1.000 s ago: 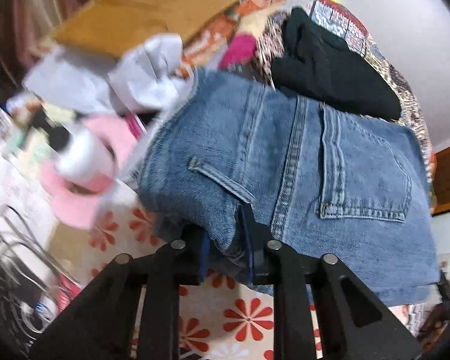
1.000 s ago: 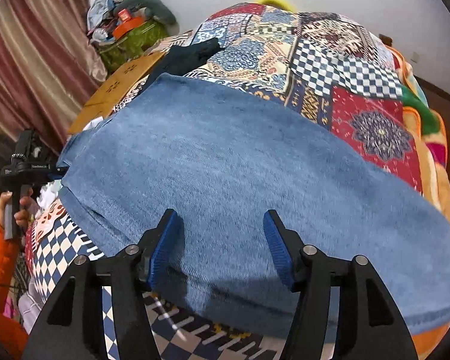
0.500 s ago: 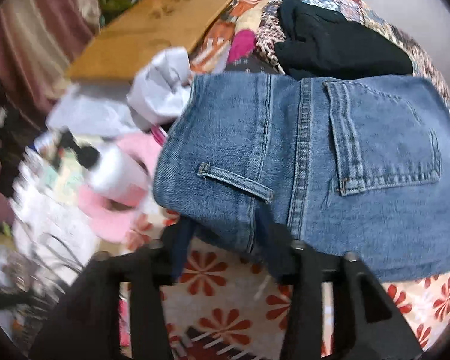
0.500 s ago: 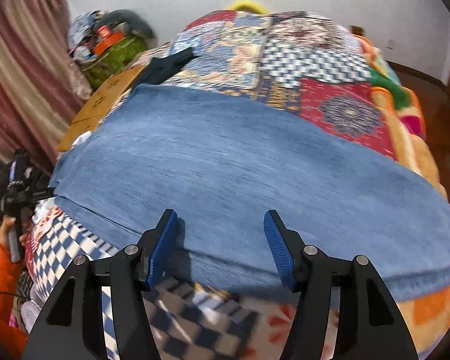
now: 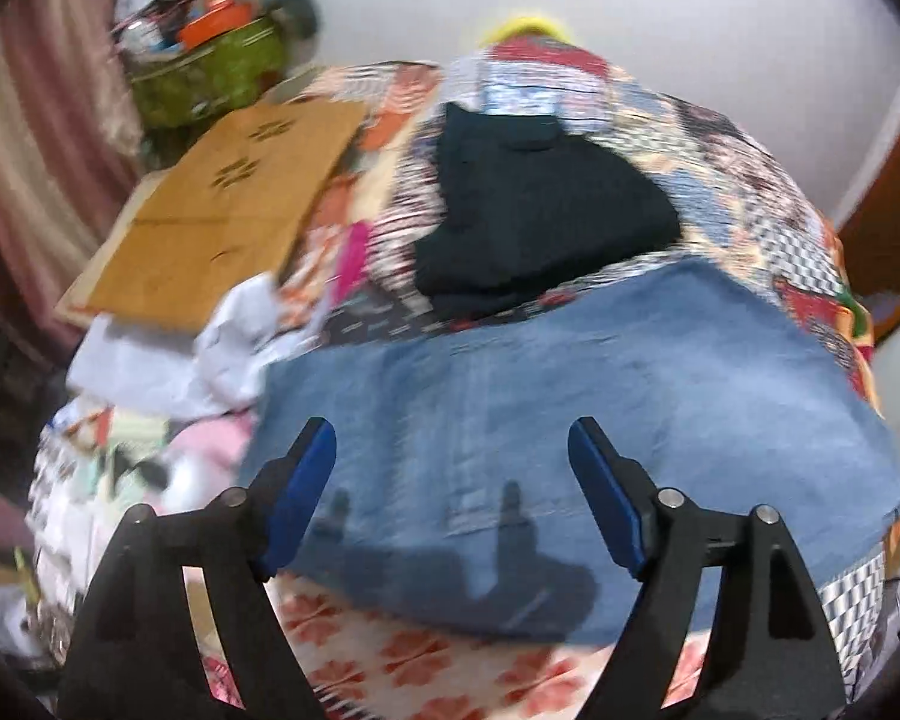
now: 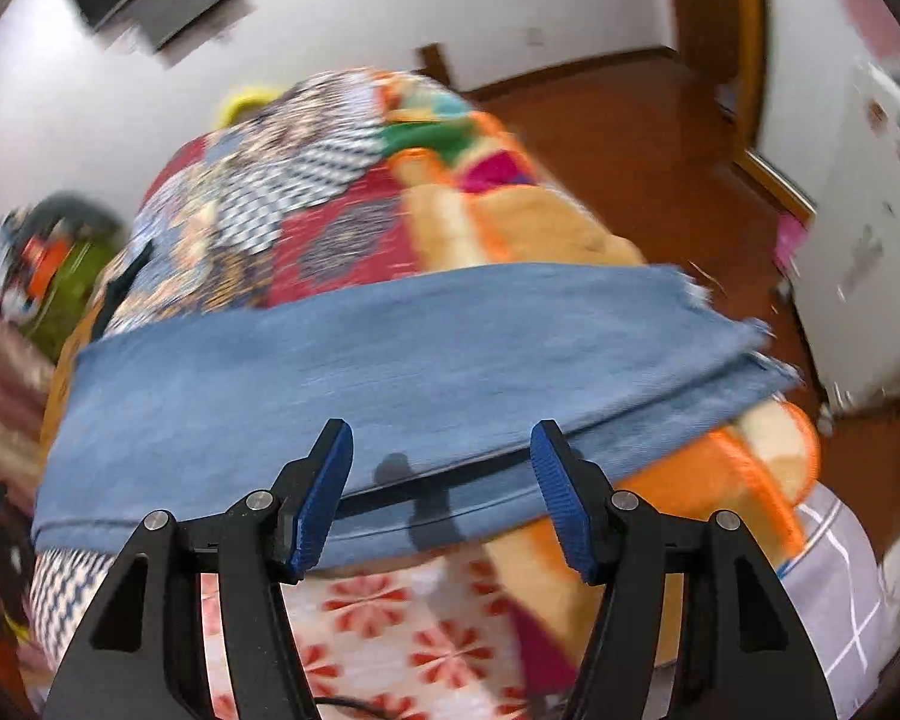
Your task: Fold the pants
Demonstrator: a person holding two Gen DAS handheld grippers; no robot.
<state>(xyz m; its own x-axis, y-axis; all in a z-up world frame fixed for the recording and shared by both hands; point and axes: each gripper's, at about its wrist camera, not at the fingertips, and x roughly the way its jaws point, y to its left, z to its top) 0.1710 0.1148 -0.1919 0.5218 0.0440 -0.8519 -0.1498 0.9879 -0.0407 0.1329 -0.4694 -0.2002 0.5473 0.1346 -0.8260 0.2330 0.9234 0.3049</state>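
Curtain (image 5: 36, 138) hangs at far left, with a green bag (image 5: 210, 78) of clutter against the wall beside it. A flat cardboard sheet (image 5: 222, 210) rests on the bed's left edge above crumpled white cloth (image 5: 222, 354). The blue jeans (image 5: 570, 396) lie flat across the patchwork quilt (image 5: 750, 180), folded lengthwise; in the right wrist view two layers show at the frayed hem end (image 6: 744, 354), which reaches the right side of the bed. A folded dark garment (image 5: 540, 222) sits on the quilt just behind the jeans. Left gripper (image 5: 450, 480) hovers over the near edge of the jeans; its jaws have just been opening and now stand wide apart, nothing between the blue pads, shadow cast on the denim. Right gripper (image 6: 441, 498) hangs above the near edge of the jeans further right, jaws spread and clear of the cloth. Both views are motion-blurred. Orange fleece blanket (image 6: 690, 480) hangs over the bed's right side; wooden floor (image 6: 630, 120) beyond.
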